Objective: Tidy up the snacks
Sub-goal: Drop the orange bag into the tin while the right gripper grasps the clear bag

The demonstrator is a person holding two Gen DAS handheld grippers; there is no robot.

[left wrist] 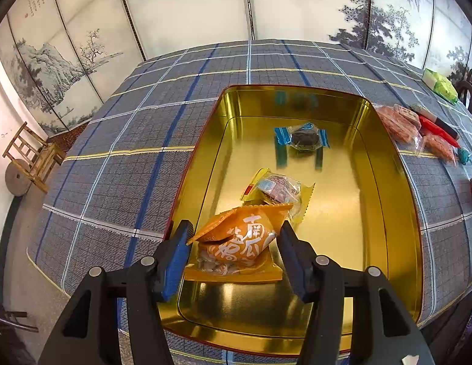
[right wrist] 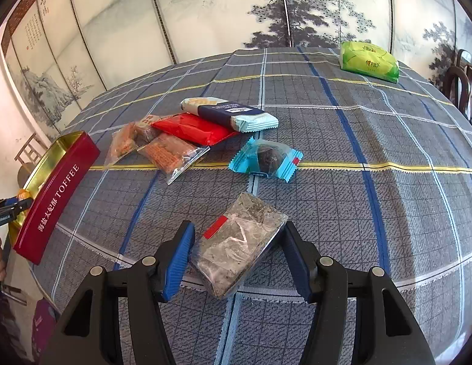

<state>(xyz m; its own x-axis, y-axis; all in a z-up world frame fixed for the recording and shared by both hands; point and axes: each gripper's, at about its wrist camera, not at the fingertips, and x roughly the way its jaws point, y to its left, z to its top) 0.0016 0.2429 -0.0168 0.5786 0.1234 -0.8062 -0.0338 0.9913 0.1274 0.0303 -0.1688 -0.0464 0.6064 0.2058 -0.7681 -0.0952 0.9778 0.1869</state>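
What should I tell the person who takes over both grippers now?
Left gripper: open around the orange snack pack, which rests in the gold tin.
Right gripper: around the clear pack on the table; whether it grips is unclear.
Done: three snacks in the tin, including the blue candy.
Left: the clear pack, blue-wrapped candy, red pack, navy biscuit pack and small orange packs.

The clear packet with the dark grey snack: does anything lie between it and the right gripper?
Nothing visible does. The clear packet with the dark grey snack lies on the checked tablecloth directly between the right gripper's open jaws.
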